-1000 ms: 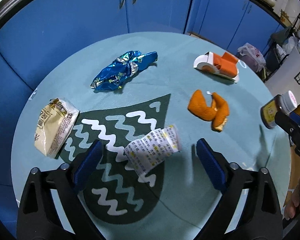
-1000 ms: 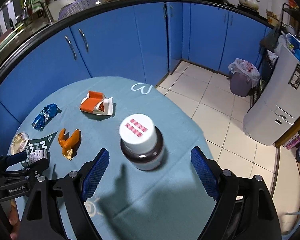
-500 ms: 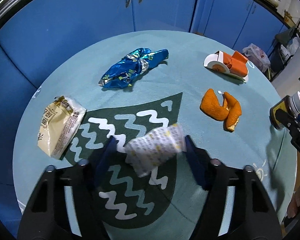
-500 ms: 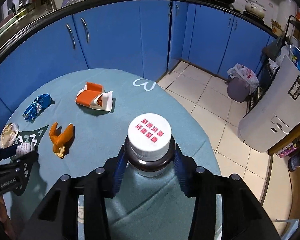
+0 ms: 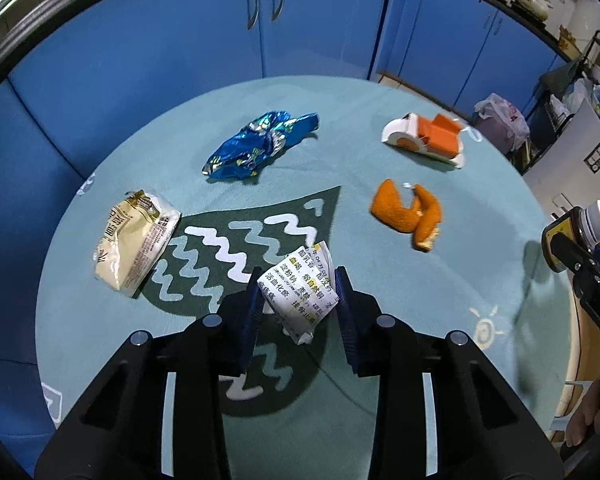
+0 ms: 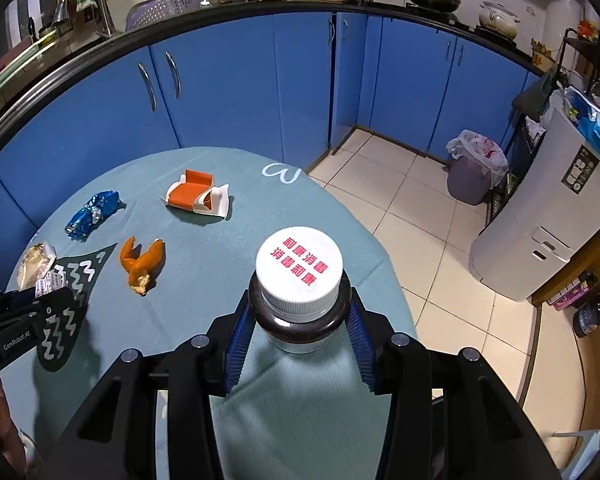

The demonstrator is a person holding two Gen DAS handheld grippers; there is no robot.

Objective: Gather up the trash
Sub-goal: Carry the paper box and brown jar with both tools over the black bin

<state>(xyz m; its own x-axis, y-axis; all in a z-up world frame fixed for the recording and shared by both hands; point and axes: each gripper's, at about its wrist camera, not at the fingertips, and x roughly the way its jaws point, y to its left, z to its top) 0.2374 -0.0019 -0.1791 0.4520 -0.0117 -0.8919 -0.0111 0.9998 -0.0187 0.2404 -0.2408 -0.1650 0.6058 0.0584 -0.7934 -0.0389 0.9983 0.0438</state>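
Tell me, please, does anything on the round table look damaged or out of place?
Yes. Litter lies scattered on the table: a crumpled blue foil wrapper, a beige snack packet, orange peel, and a torn-open orange and white carton on its side. The left gripper pinches a crushed printed box; the right gripper holds a brown bottle.
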